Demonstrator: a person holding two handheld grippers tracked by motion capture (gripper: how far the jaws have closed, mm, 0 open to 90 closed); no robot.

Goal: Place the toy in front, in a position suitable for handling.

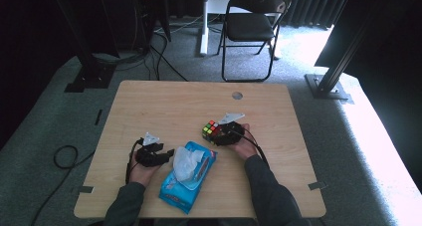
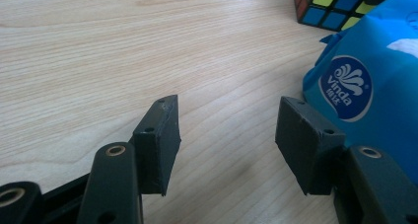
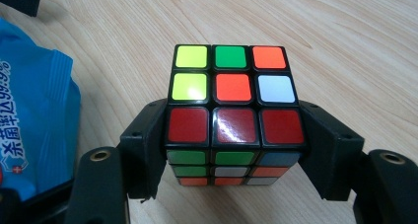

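Observation:
A scrambled Rubik's cube (image 1: 211,129) (image 3: 231,81) sits right of the middle of the wooden table (image 1: 169,101). My right gripper (image 1: 215,134) (image 3: 234,140) is shut on it, with a jaw pressed flat against each side of its near rows. A blue pack of wet wipes (image 1: 185,181) (image 2: 365,91) (image 3: 34,115) lies near the front edge, a white wipe (image 1: 184,161) sticking up from its top. My left gripper (image 1: 170,154) (image 2: 226,135) rests low over the table just left of the pack, open, with bare wood between its jaws. A corner of the cube (image 2: 328,7) shows beyond the pack.
A black folding chair (image 1: 251,27) stands on the carpet beyond the table's far edge. A round cable hole (image 1: 237,95) is near that edge. Black frame posts and cables stand on the floor at the left and right.

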